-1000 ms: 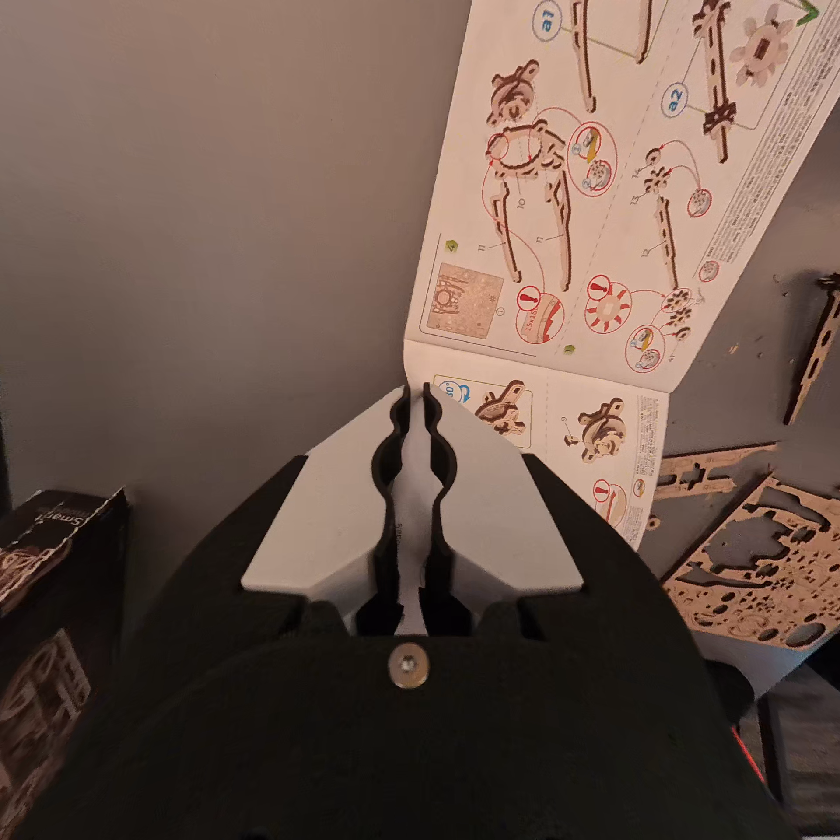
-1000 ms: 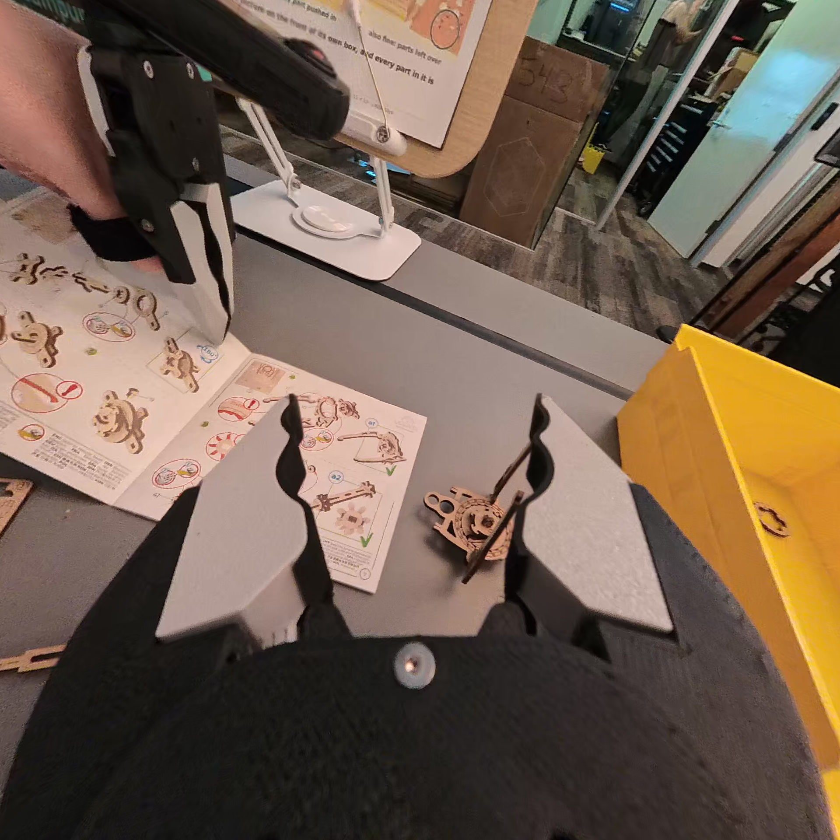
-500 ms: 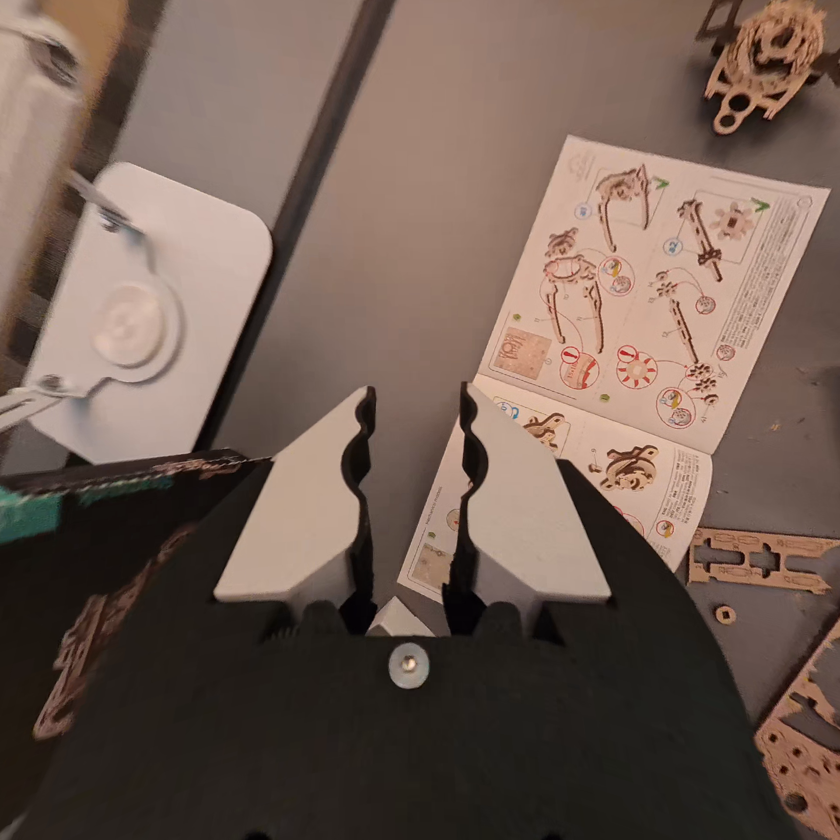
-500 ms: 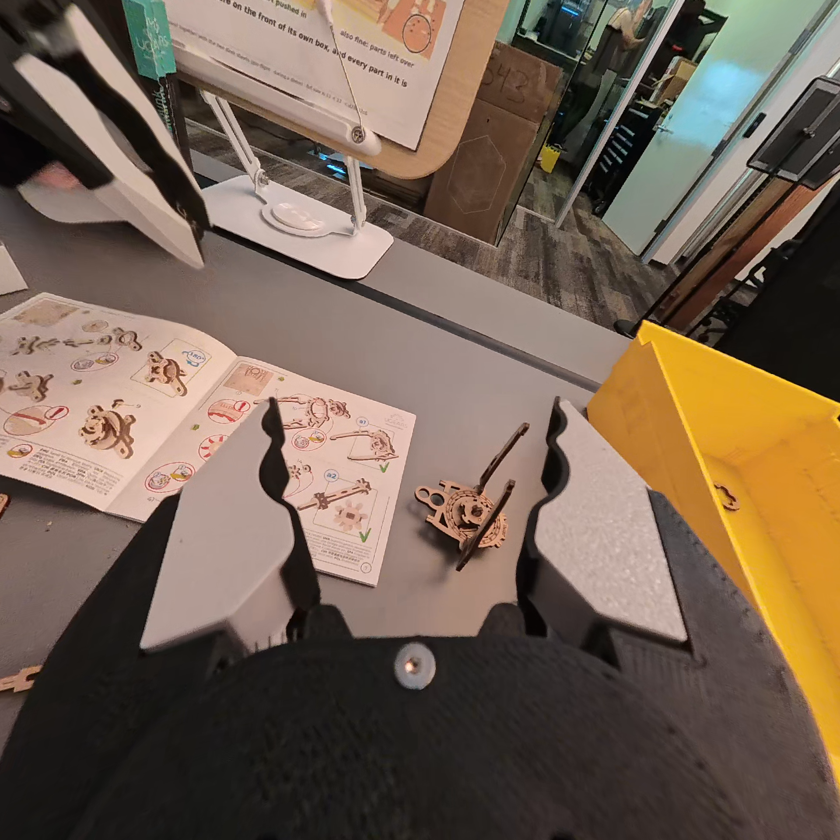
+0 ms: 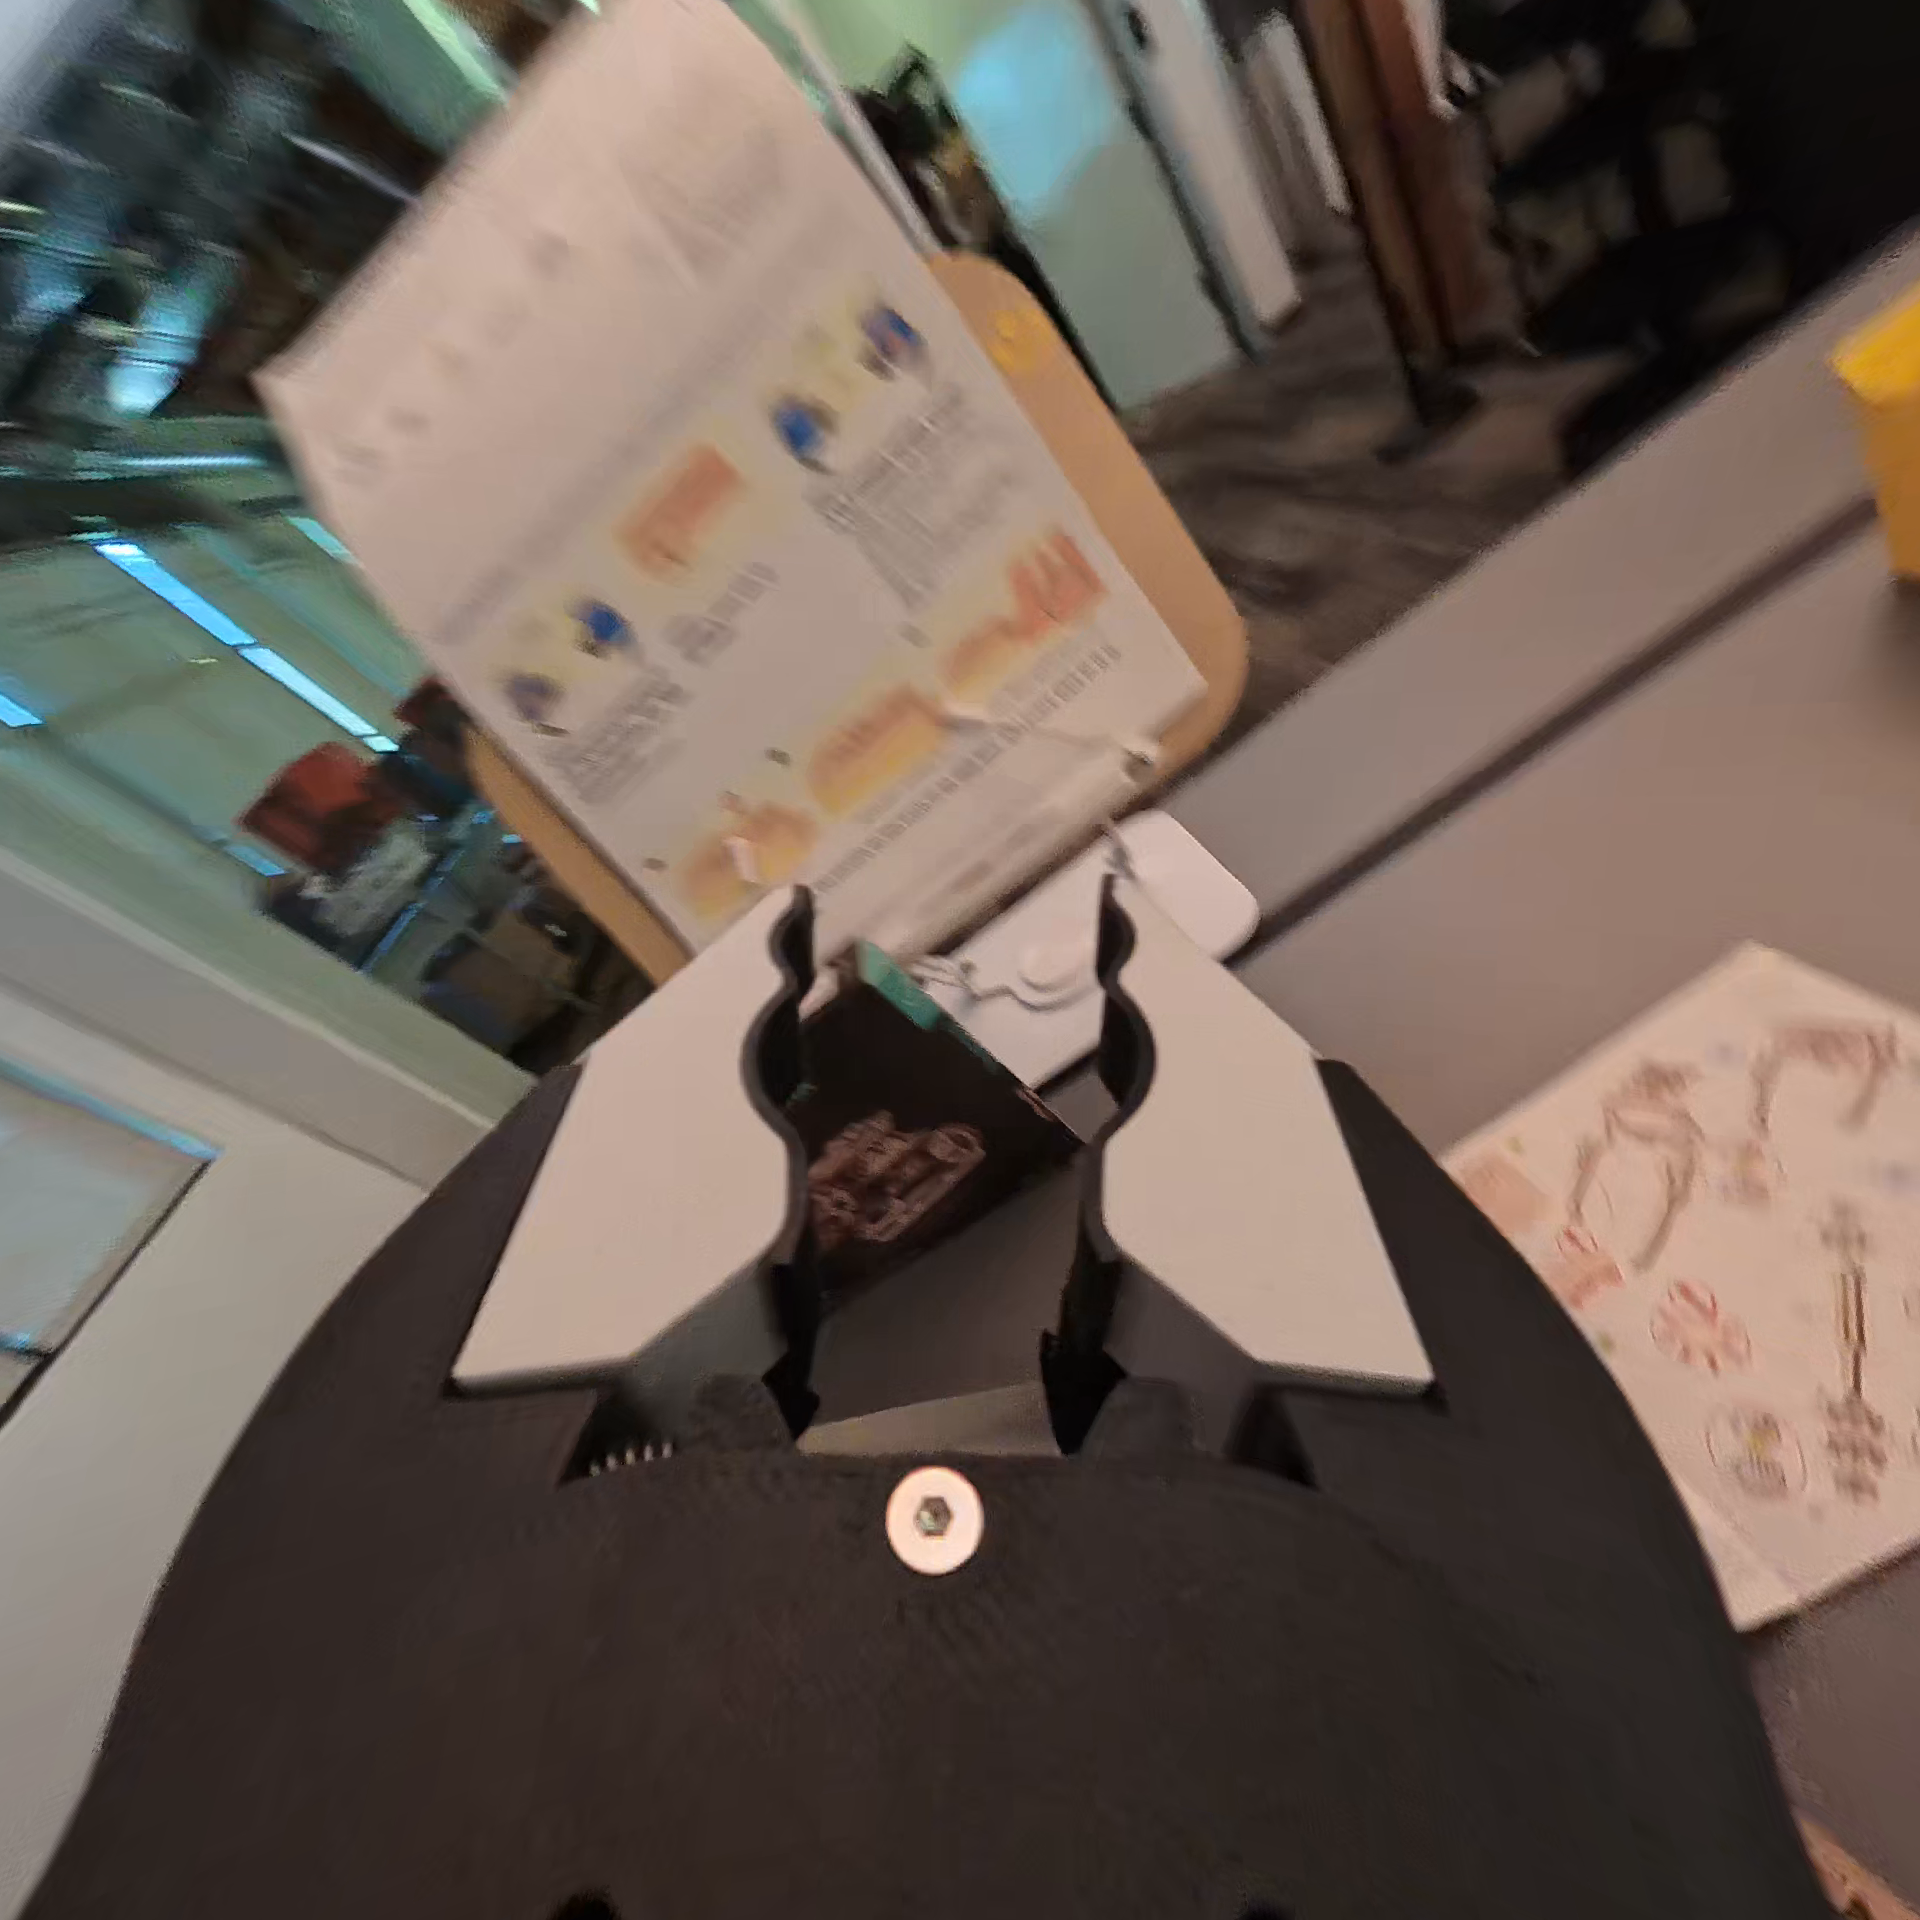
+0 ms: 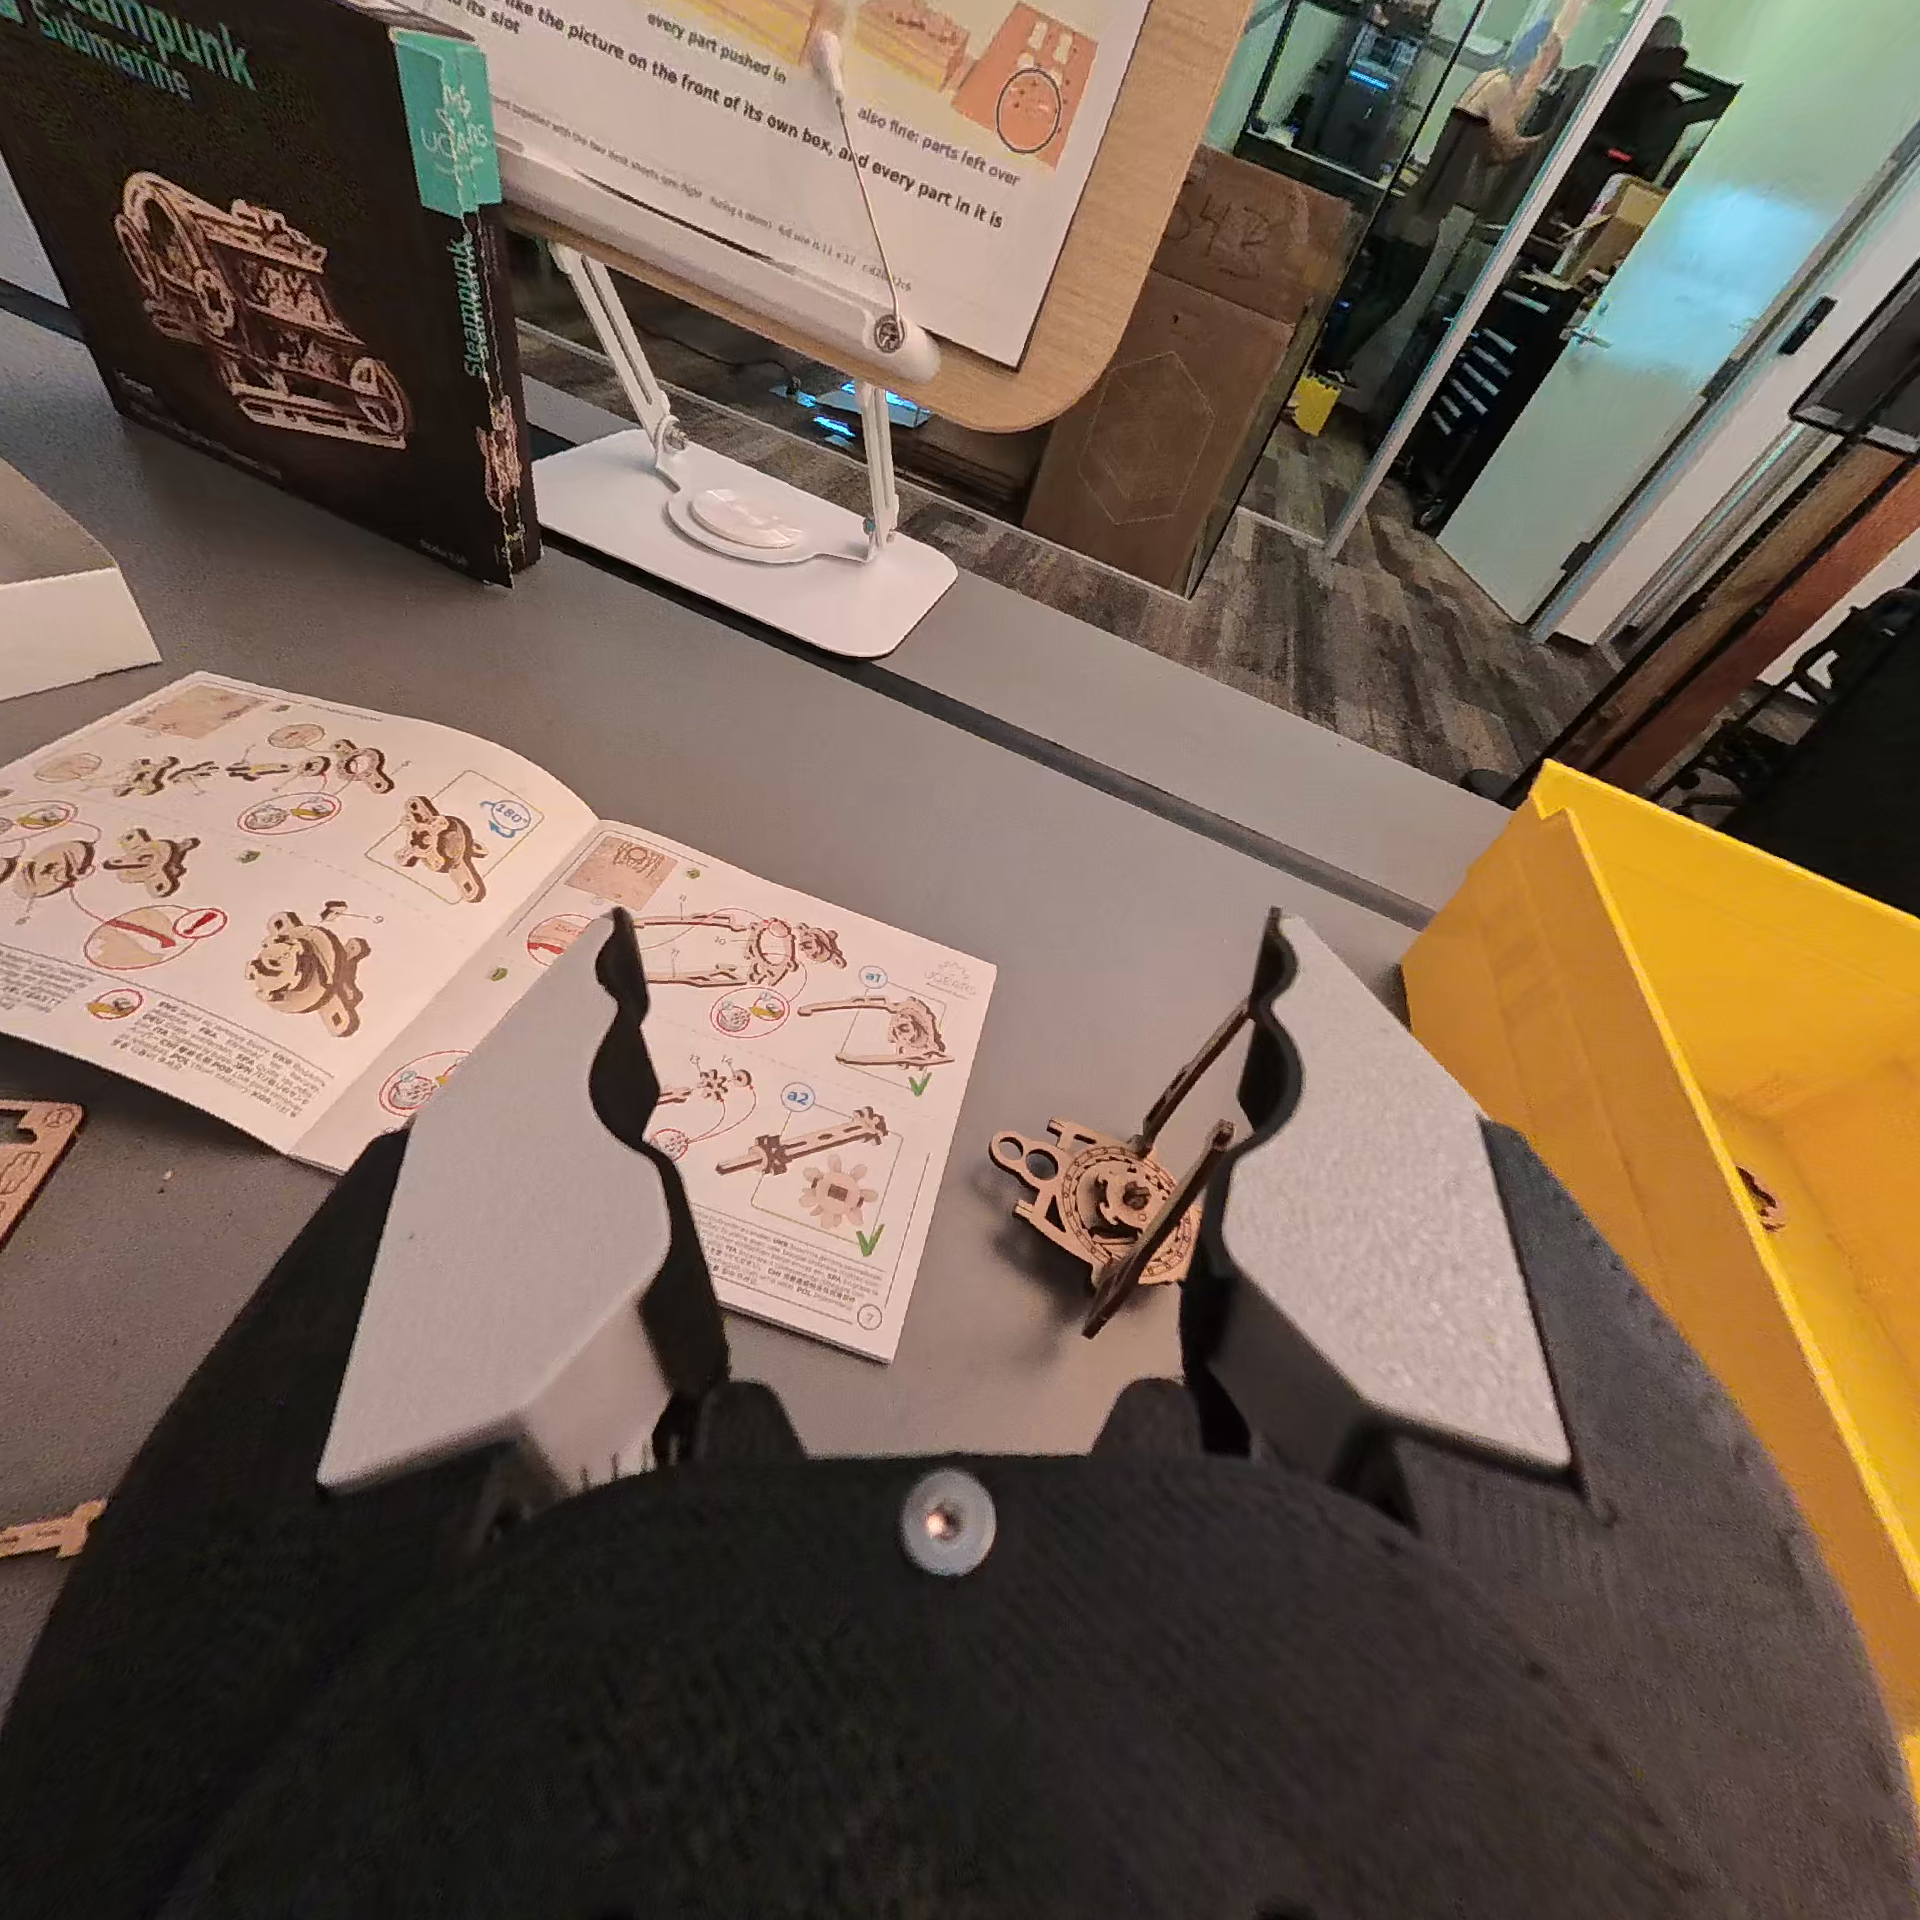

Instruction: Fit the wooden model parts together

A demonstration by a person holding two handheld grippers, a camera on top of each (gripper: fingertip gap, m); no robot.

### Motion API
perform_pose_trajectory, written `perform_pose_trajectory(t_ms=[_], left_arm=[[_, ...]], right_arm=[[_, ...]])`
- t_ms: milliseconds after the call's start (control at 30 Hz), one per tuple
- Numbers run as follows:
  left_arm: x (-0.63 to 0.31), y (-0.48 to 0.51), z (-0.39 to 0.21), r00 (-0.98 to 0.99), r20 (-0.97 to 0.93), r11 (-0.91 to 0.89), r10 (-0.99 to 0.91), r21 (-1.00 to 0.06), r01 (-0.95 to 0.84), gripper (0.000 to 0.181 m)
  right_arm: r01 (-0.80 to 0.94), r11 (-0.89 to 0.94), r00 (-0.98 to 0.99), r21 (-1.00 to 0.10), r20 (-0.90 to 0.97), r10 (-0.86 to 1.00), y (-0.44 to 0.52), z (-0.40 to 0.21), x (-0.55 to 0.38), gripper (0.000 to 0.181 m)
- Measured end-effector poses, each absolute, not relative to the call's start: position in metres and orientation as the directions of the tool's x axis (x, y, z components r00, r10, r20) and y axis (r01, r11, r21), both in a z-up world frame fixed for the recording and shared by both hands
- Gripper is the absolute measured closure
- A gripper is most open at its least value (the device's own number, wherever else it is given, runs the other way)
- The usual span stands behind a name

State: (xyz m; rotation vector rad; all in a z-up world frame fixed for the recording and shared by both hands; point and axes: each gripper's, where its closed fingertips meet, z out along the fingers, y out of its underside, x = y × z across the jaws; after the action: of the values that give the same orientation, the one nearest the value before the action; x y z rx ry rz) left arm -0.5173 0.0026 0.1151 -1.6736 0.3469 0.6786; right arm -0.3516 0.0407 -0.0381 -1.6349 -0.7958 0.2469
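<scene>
A small wooden model assembly [image 6: 1101, 1205] with a round geared part and two thin dark struts lies on the grey table [image 6: 1039, 831], just inside my right gripper's right finger. My right gripper [image 6: 940, 925] is open and empty above the table. An open instruction booklet [image 6: 436, 935] lies to the left of the assembly; it also shows blurred in the left wrist view [image 5: 1704, 1247]. My left gripper [image 5: 951, 909] is open and empty, raised and tilted, facing the black model box [image 5: 914, 1143]. A wooden parts sheet edge [image 6: 31, 1153] lies at the far left.
The black model box [image 6: 281, 270] stands at the back left. A white document stand [image 6: 748, 540] holding a printed sheet [image 6: 810, 94] stands behind it. A yellow bin [image 6: 1704, 1122] sits at the right. A small wooden piece [image 6: 42, 1538] lies at the near left. The table's far edge runs behind the booklet.
My left gripper let go of the booklet, opened wide, and swung up from the table toward the box and stand. The booklet now lies flat. My right gripper stayed open and moved slightly.
</scene>
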Motion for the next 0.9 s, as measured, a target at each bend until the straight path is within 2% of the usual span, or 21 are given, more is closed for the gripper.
perform_pose_trajectory(t_ms=[100, 267, 800, 900], left_arm=[[-0.515, -0.026, 0.170, 0.766, -0.580, -0.151, 0.277, -0.813, -0.562, 0.117], [-0.514, -0.056, 0.212, 0.762, -0.538, -0.078, 0.361, -0.831, -0.550, 0.117], [-0.510, -0.063, 0.213, 0.741, -0.564, -0.118, 0.364, -0.817, -0.564, 0.122], [-0.504, -0.060, 0.200, 0.777, -0.562, -0.120, 0.285, -0.825, -0.553, 0.125]], right_arm=[[0.361, -0.024, 0.738, -0.932, 0.270, 0.619, 0.041, -0.039, -0.351, 0.067], [0.364, -0.017, 0.736, -0.931, 0.277, 0.617, 0.040, -0.037, -0.351, 0.067], [0.377, -0.015, 0.725, -0.926, 0.285, 0.627, 0.041, -0.040, -0.349, 0.067], [0.367, -0.016, 0.731, -0.930, 0.278, 0.624, 0.046, -0.040, -0.345, 0.068]])
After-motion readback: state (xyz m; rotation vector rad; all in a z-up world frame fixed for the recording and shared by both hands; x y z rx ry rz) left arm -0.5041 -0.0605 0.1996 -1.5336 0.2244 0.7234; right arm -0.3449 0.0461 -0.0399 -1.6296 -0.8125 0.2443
